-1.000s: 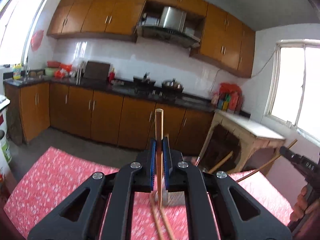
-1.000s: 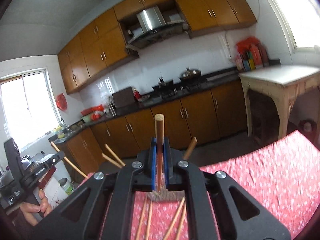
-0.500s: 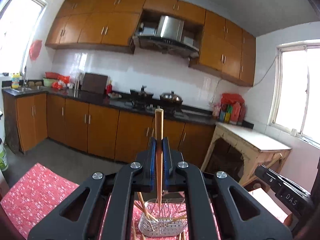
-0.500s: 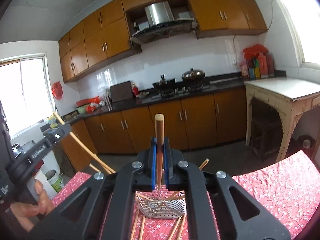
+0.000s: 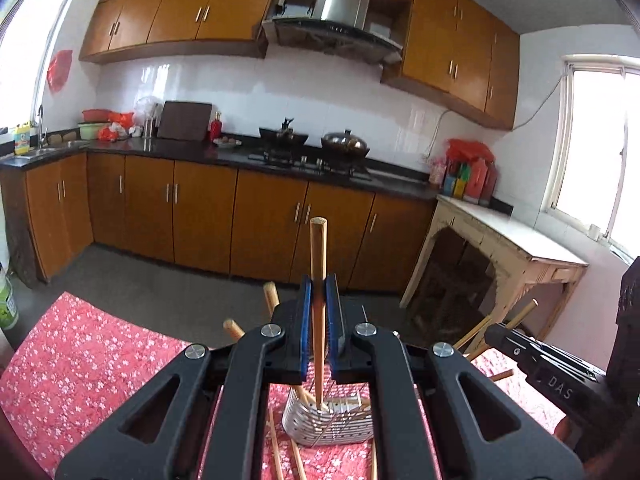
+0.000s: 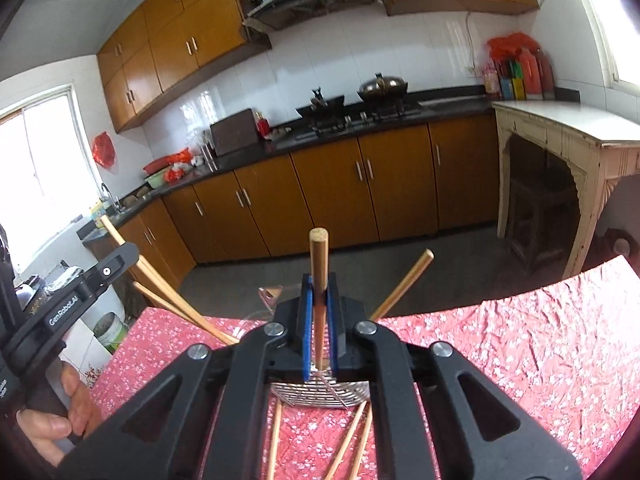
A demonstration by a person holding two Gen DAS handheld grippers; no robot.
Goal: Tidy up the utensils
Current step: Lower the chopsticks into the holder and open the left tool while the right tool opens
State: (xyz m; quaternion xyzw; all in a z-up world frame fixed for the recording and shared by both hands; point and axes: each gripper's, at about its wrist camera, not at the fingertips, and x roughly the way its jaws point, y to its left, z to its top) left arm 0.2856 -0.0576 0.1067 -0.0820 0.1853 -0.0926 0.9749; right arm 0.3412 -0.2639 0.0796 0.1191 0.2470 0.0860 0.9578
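My left gripper (image 5: 319, 300) is shut on a wooden chopstick (image 5: 318, 264) held upright; its lower end reaches into the wire utensil basket (image 5: 328, 424) on the red flowered tablecloth. Other chopsticks (image 5: 271, 296) stand in the basket. My right gripper (image 6: 319, 300) is shut on another wooden chopstick (image 6: 319, 264), upright, just above the same basket (image 6: 320, 394). Several loose chopsticks (image 6: 348, 440) lie on the cloth in front of the basket. The left gripper also shows at the left of the right wrist view (image 6: 80, 292), the right one at the right of the left wrist view (image 5: 552, 376).
The table has a red flowered cloth (image 6: 540, 352). Beyond it are brown kitchen cabinets (image 5: 200, 216), a stove with pans (image 5: 312, 148) and a pale side table (image 5: 500, 240). A clear glass object (image 6: 272, 296) stands behind the basket.
Both grippers have moved closer over the basket and lower, each still holding its chopstick; the left chopstick's tip now sits inside the basket.
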